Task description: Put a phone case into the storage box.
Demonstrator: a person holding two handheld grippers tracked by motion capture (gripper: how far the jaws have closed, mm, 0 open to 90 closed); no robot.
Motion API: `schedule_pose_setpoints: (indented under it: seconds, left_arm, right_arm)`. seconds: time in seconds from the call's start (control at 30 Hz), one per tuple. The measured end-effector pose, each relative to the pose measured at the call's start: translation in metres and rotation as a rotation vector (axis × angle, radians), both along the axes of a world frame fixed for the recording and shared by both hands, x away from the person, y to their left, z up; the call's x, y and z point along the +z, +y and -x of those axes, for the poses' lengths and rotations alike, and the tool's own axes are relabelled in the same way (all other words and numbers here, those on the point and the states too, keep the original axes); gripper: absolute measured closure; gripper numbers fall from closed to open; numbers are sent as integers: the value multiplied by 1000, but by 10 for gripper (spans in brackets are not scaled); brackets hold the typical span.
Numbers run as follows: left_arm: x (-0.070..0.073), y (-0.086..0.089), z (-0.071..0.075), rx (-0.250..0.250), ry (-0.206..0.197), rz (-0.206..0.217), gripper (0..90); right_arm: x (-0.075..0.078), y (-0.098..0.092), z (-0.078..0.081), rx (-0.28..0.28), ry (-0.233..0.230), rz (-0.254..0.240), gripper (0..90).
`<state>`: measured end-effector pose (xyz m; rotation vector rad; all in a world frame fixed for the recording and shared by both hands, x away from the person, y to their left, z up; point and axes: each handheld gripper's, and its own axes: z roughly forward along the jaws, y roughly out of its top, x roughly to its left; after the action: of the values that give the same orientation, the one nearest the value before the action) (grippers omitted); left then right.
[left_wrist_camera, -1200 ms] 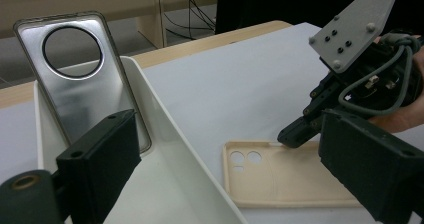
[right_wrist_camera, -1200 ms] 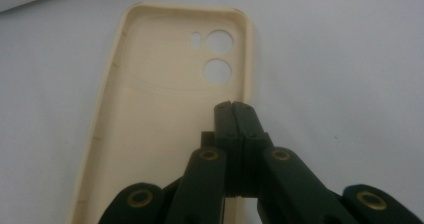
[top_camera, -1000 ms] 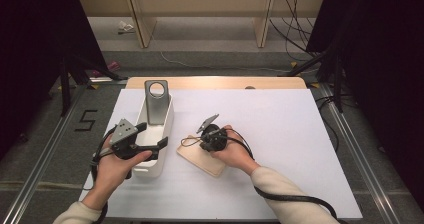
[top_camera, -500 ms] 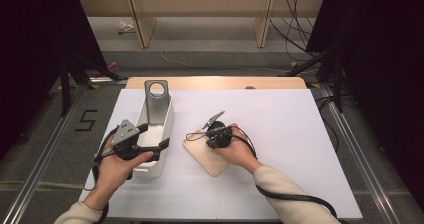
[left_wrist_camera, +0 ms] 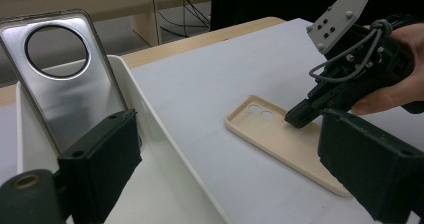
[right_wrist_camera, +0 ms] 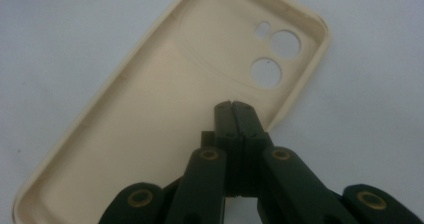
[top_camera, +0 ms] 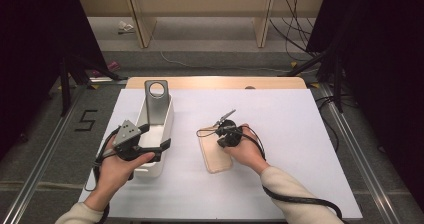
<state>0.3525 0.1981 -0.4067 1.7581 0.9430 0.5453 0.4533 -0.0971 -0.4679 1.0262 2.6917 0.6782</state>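
A beige phone case is seen lying hollow side up on the white table, beside a white tray where a clear case is already propped. The right gripper, jaws pressed together and empty, is poised over the beige case; the left gripper is held apart astride the tray's wall. The beige case is not yet gripped.

Right claw shifted across the worktop toward its right side and slightly toward the person, jaws closed, tips now over the inner face of the beige phone case, near its camera cut-outs, right hand displaced with it
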Motion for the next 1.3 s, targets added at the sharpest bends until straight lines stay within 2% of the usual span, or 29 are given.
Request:
schedule_pose_setpoints:
  seconds: [0.57,1.07,1.13,1.2,1.3]
  left_arm:
    - [1,-4,1,-12,-4,-8,100]
    - [1,-7,3,-21,-3,-10,113]
    - [1,-8,3,-26,-4,-6,122]
    - [2,-9,4,-33,-7,-6,127]
    - [3,-13,5,-43,-8,-3,132]
  right_arm:
    - [2,-23,4,-30,10,17,900]
    - [2,-25,5,-39,13,15,900]
    - [3,-27,5,-43,4,3,894]
    - [6,-29,5,-43,-9,-28,860]
    - [16,-37,8,-50,-47,-67,800]
